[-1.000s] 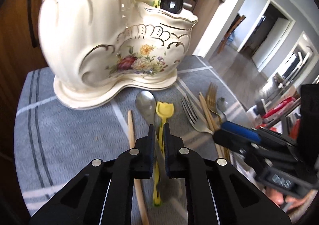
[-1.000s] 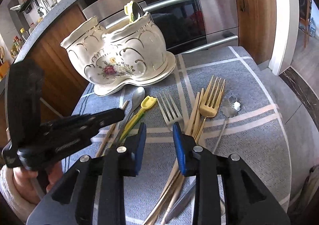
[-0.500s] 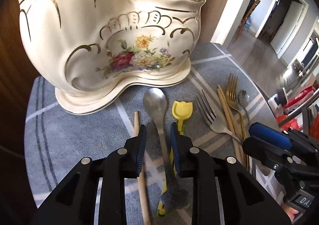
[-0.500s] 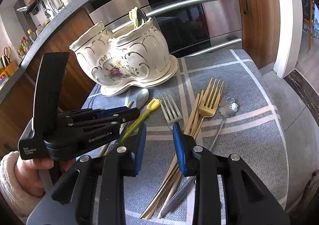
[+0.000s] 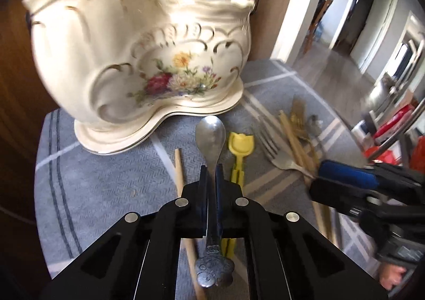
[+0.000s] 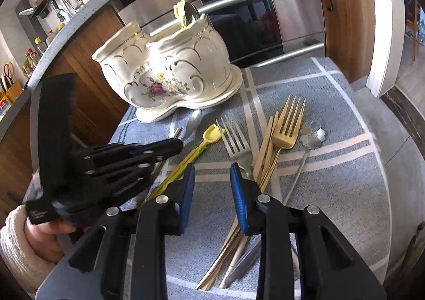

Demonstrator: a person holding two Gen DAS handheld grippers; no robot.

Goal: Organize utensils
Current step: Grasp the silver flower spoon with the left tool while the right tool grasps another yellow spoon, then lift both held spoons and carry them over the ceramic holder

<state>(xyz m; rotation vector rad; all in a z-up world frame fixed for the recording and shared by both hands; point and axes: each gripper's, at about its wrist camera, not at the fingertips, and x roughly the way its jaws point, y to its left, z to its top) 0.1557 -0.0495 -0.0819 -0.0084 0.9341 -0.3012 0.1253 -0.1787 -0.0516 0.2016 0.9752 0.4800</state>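
On a tabletop covered by a grey striped cloth [image 5: 101, 183], the left wrist view shows the left tongs [image 5: 211, 175] clamped on the handle of a silver spoon [image 5: 210, 135], whose bowl points toward a cream floral ceramic holder [image 5: 148, 61]. Just right of the spoon lies a yellow tulip-shaped utensil [image 5: 241, 144]; a wooden chopstick [image 5: 179, 170] lies just left. From the right wrist view, the right tongs [image 6: 212, 185] hang open above the cloth, gripping nothing, near a silver fork [image 6: 236, 140], a gold fork [image 6: 288, 124] and pale chopsticks [image 6: 265, 146]. The holder [image 6: 170, 71] stands beyond, already containing a spoon and a yellow utensil.
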